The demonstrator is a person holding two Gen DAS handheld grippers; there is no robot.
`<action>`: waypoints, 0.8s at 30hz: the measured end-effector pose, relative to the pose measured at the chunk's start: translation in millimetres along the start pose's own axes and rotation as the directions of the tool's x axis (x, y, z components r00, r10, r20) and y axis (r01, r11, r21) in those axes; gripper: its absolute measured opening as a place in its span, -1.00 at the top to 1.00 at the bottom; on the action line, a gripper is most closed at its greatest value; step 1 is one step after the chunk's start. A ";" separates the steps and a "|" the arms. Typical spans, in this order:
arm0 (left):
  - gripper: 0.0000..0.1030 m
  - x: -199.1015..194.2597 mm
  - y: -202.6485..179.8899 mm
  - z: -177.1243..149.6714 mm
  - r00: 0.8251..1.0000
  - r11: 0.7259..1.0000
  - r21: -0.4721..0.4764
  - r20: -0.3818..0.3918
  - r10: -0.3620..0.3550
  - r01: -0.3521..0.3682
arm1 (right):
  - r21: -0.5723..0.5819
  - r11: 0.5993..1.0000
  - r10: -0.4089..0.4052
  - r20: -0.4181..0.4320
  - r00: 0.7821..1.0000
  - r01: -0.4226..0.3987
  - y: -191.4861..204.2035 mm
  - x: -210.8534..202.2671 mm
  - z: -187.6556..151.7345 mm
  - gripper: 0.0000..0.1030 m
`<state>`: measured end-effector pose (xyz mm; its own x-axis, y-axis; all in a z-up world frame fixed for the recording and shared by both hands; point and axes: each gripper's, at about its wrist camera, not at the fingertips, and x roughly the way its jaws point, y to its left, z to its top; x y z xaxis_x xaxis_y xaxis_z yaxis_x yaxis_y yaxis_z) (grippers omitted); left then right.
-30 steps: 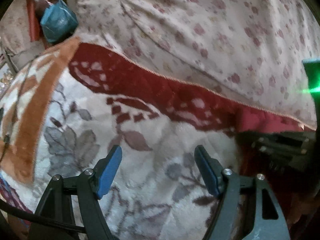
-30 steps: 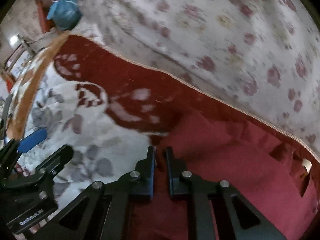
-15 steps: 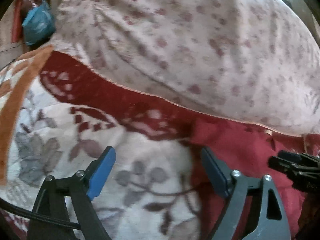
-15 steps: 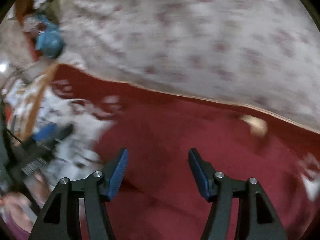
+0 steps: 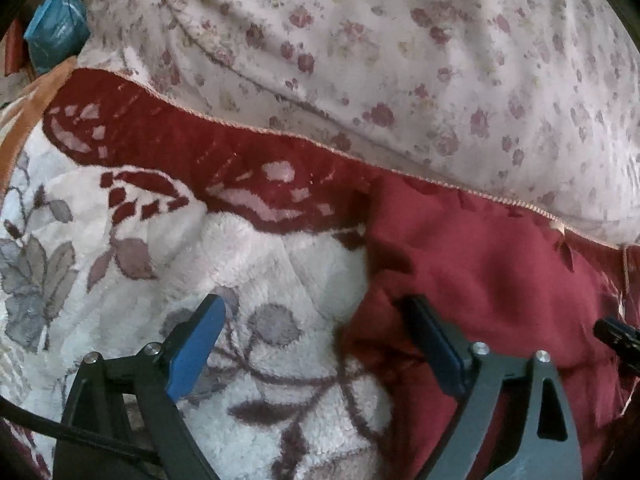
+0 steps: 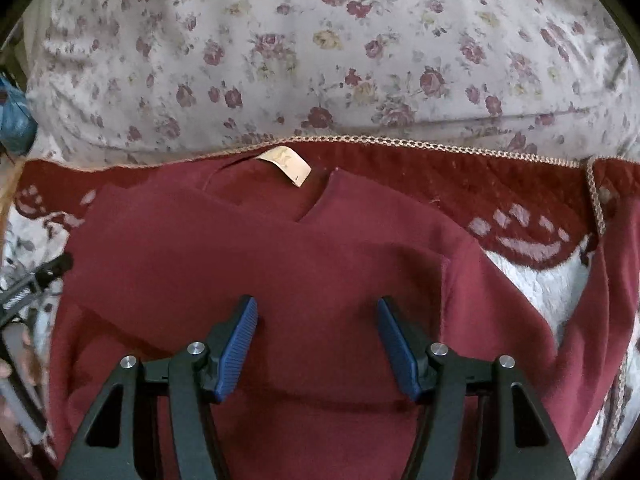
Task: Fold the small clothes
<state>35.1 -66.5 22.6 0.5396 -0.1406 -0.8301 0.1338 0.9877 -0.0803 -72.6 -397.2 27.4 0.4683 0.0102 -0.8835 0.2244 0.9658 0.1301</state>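
Right wrist view: right gripper point(image 6: 316, 344), clamped a second ago, now spread above smooth maroon garment point(image 6: 320, 264); left gripper point(image 5: 316, 344) opening wider over fluffy blanket point(image 5: 280, 264).

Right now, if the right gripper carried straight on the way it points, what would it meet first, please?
Most likely the dark red garment lying directly ahead of the open right gripper; nothing else shows between them, though the gap is hard to judge.

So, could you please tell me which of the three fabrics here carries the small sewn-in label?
The plain maroon garment: its beige label sits at the neckline. The fleece blanket and the rose-print sheet are patterned and show none.
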 end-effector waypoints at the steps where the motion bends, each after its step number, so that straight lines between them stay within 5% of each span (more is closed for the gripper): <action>1: -0.78 -4.0 0.5 0.1 1.000 1.000 -0.007 0.011 -0.005 0.005 | 0.010 1.000 0.004 0.004 1.000 -0.004 -4.5 -4.7 -0.7 -0.30; 5: -0.78 -23.6 2.6 1.4 0.997 0.999 -0.021 0.071 -0.040 0.041 | 0.054 0.999 -0.009 0.060 0.998 0.006 -33.4 -31.0 -5.7 -0.31; 9: -0.78 -35.0 0.4 0.6 0.995 0.999 -0.005 0.098 -0.032 0.033 | 0.163 0.982 -0.110 0.096 0.989 0.093 -89.2 -50.1 0.7 -0.42; 13: -0.78 -33.9 -0.1 1.5 0.995 1.000 -0.006 0.092 -0.030 0.030 | 0.285 0.928 -0.264 0.049 0.963 0.240 -154.6 -43.0 16.1 -0.42; 18: -0.78 -25.3 0.1 2.4 0.997 1.000 -0.007 0.073 -0.021 0.022 | 0.385 0.864 -0.332 -0.047 0.942 0.324 -214.8 -15.7 28.9 -0.41; 23: -0.78 -19.2 -2.9 2.6 0.998 1.000 0.007 0.059 -0.011 0.011 | 0.370 0.862 -0.342 -0.079 0.936 0.346 -234.2 0.2 28.8 0.71; 24: -0.78 -19.0 -2.7 2.6 0.998 1.000 0.007 0.059 -0.012 0.011 | 0.368 0.866 -0.333 -0.078 0.940 0.338 -234.8 -2.7 28.8 0.76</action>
<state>26.6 -66.6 40.0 0.5859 -0.1559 -0.7952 0.1457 0.9856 -0.0859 -102.0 -631.5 12.2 0.2990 -0.2921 -0.9084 0.6673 0.7445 -0.0198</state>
